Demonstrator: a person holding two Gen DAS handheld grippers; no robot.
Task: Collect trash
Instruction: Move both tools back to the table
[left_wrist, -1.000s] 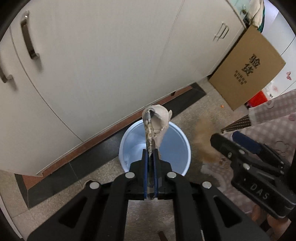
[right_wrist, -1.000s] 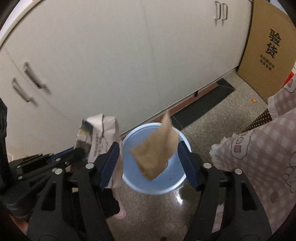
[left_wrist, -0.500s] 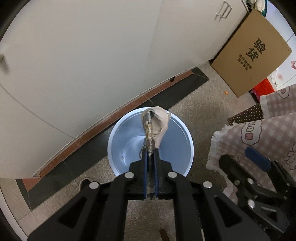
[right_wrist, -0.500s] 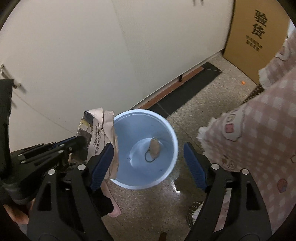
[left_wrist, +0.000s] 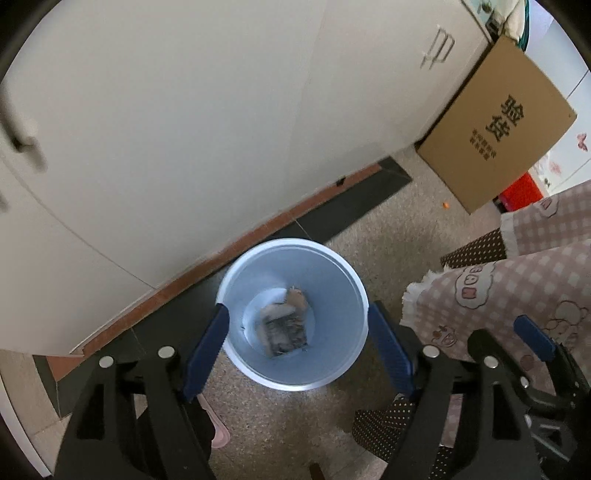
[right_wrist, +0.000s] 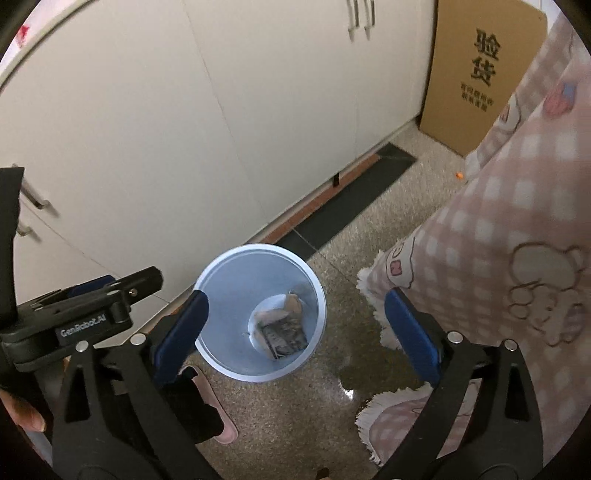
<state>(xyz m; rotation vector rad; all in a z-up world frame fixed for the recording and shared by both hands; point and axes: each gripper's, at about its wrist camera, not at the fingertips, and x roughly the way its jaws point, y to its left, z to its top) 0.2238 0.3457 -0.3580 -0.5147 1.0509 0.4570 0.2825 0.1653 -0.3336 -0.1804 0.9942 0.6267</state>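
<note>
A light blue trash bin (left_wrist: 343, 354) (right_wrist: 221, 354) stands on the speckled floor by the white cabinets. At its bottom lie a folded newspaper piece (left_wrist: 286, 334) (right_wrist: 284, 338) and a brown paper scrap (left_wrist: 297, 297) (right_wrist: 293, 301). My left gripper (left_wrist: 297, 345) hovers above the bin, jaws opening, nothing between its blue pads. My right gripper (right_wrist: 295, 332) also hangs over the bin, jaws opening and empty. The left gripper's body (right_wrist: 85, 314) shows at the left of the right wrist view.
White cabinet doors (left_wrist: 184, 129) rise behind the bin. A cardboard box (left_wrist: 498, 129) (right_wrist: 480, 74) leans at the right. The person's pink checked clothing (left_wrist: 517, 288) (right_wrist: 498, 258) crowds the right side. A pink slipper (right_wrist: 221, 424) sits by the bin.
The left gripper opened and let the folded paper fall into the bin. The right gripper's brown scrap dropped in earlier, and its jaws widened. Both views shifted over the bin.
</note>
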